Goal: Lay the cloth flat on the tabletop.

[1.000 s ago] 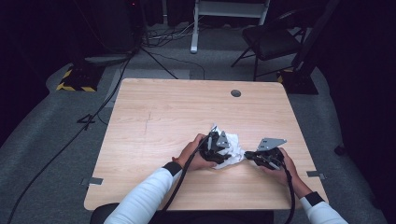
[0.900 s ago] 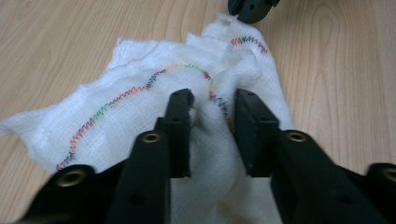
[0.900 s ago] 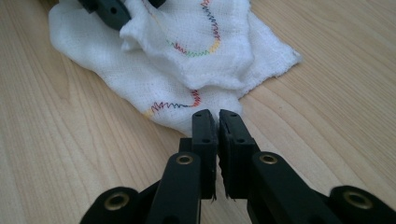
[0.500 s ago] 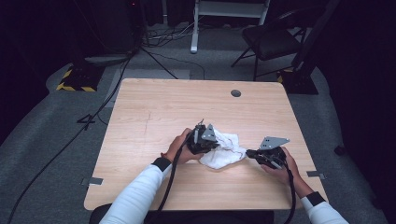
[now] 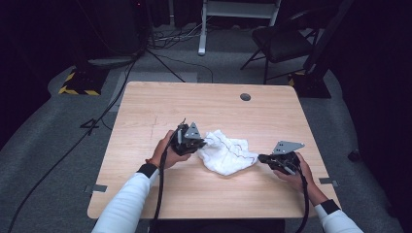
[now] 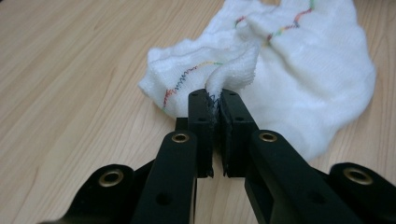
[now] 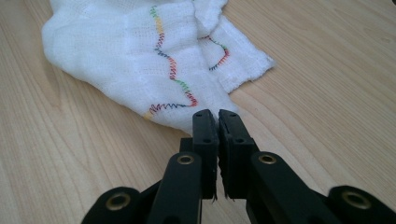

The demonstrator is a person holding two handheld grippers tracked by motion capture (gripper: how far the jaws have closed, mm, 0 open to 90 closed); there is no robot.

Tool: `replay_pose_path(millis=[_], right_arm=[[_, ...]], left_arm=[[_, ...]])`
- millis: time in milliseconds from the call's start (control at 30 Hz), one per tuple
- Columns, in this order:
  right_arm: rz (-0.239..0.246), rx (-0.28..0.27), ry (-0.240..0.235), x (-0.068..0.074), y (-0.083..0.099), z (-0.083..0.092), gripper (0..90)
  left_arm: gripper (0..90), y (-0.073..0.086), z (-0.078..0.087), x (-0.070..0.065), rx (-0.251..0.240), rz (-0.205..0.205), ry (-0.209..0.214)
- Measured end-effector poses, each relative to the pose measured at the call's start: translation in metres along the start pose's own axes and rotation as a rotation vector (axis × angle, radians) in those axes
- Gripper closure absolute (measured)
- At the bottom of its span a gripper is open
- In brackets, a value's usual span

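Note:
A white cloth [image 5: 226, 153] with wavy coloured stitching lies crumpled on the wooden table [image 5: 194, 107], stretched between my two grippers. My left gripper [image 5: 203, 141] is at its left end. In the left gripper view the gripper [image 6: 215, 100] is shut, and a raised fold of the cloth [image 6: 303, 79] is pinched between the pads. My right gripper [image 5: 260, 158] is at the cloth's right end. In the right gripper view that gripper [image 7: 218, 116] is shut on the near corner of the cloth [image 7: 116, 51]. Both grippers lie low over the table.
A round cable hole [image 5: 245, 97] sits near the table's far edge. Grey tape tabs [image 5: 98, 188] mark the near corners. Beyond the table stand a dark chair [image 5: 282, 43] and a white stand [image 5: 204, 29], with cables [image 5: 111, 102] across the floor.
My left gripper has moved left across the table with a fold of the cloth, drawing the bunched cloth out wider. The right gripper has kept still.

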State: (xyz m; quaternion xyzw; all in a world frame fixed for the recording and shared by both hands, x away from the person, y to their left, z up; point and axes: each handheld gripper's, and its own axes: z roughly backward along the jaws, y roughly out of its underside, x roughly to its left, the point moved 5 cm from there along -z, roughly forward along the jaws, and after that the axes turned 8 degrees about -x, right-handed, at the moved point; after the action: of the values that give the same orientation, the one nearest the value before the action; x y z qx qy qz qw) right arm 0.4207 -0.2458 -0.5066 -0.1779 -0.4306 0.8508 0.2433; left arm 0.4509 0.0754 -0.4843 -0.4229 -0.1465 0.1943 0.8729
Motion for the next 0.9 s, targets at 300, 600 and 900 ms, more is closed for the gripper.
replay_pose_path(millis=[300, 600, 900], right_arm=[[-0.003, 0.013, 0.014, -0.003, 0.003, 0.001, 86.1], [-0.014, 0.035, 0.044, -0.007, 0.006, 0.004, 83.4], [-0.050, 0.009, 0.089, -0.017, 0.004, 0.013, 76.2]], left_arm=[[79.0, 0.031, 0.019, 0.013, 0.036, 0.074, -0.033], [73.9, 0.047, 0.036, 0.023, 0.046, 0.108, -0.096], [60.0, 0.053, 0.043, 0.035, 0.054, 0.128, -0.184]])
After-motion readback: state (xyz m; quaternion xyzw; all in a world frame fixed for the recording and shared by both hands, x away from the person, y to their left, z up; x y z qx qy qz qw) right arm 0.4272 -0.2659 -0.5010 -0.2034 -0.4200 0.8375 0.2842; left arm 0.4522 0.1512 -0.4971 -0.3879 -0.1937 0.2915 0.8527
